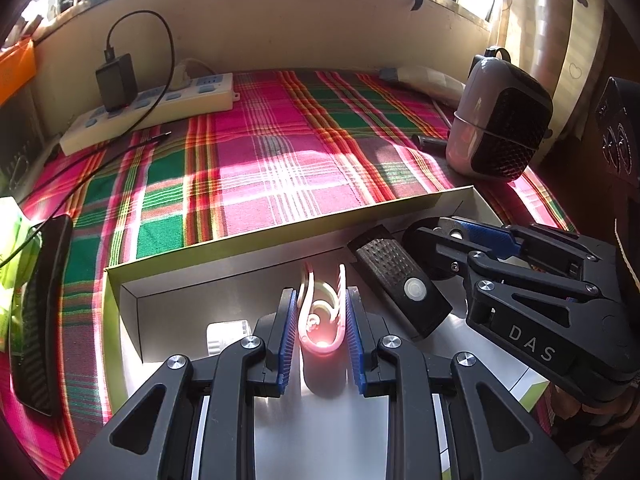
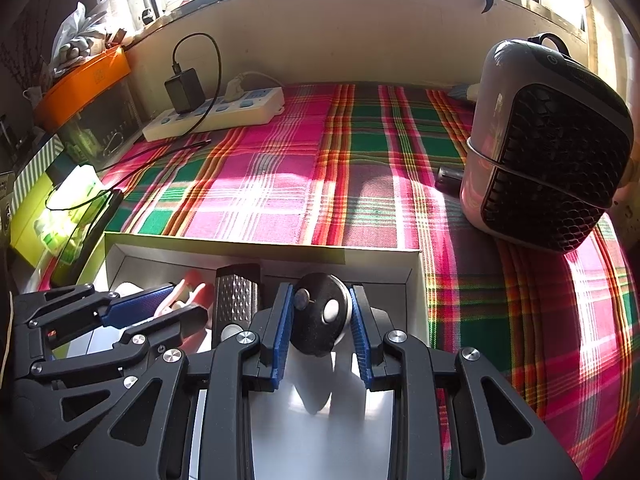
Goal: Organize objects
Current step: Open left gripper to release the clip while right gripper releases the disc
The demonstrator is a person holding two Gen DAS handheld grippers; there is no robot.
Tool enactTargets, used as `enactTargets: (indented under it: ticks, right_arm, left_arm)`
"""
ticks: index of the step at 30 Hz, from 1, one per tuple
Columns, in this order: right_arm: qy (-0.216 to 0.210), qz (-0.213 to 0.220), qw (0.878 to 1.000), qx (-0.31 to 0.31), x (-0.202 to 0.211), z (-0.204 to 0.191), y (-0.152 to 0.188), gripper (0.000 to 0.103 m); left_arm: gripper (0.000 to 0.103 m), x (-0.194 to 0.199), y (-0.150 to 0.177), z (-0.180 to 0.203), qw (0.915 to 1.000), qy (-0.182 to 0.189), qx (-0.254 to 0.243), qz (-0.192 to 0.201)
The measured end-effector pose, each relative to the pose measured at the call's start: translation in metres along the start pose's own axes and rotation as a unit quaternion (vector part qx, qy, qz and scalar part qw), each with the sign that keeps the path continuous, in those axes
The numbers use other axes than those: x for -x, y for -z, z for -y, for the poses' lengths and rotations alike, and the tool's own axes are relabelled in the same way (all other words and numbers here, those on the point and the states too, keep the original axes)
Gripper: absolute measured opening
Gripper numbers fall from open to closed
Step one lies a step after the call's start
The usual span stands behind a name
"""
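Left gripper (image 1: 322,322) clamps a pink clip (image 1: 321,320), right gripper (image 2: 322,316) a black disc (image 2: 320,314), both over the box (image 1: 256,236) for stowing.

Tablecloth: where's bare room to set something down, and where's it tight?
Widest free patch: the checked tablecloth between the power strip, the heater and the box's far wall. A narrower strip runs right of the box, below the heater. Crowded: inside the box, with the clip, remote and disc.
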State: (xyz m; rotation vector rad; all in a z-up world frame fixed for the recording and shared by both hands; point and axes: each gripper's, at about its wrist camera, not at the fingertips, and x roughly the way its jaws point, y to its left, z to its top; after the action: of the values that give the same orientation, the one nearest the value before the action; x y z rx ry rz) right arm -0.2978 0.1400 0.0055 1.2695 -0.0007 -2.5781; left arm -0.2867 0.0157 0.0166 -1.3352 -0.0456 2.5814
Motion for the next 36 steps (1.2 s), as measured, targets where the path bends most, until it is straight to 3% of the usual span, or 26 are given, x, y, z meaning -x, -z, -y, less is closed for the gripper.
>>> enactTargets:
  ticks: [7,11,22,36]
  right_arm:
    - [0.0,0.001,1.0,-0.002,0.0,0.001,0.0,0.03]
    - [0.001,0.003,1.0,-0.003,0.001,0.001,0.0,0.039]
    - [-0.003,0.01,1.0,-0.008,0.008,-0.002,0.003,0.05]
    - [-0.009,0.025,0.999,-0.021,0.03,-0.005,0.01,0.05]
  left_arm:
    - [0.022,0.0,0.0,0.0,1.0,0.001,0.002,0.0]
    - [0.024,0.0,0.0,-0.001,1.0,0.003,0.003,0.0]
    - [0.03,0.007,0.003,0.002,0.9999,-0.007,-0.005,0.007]
    - [0.031,0.032,0.013,0.007,0.9996,-0.018,0.0,0.022]
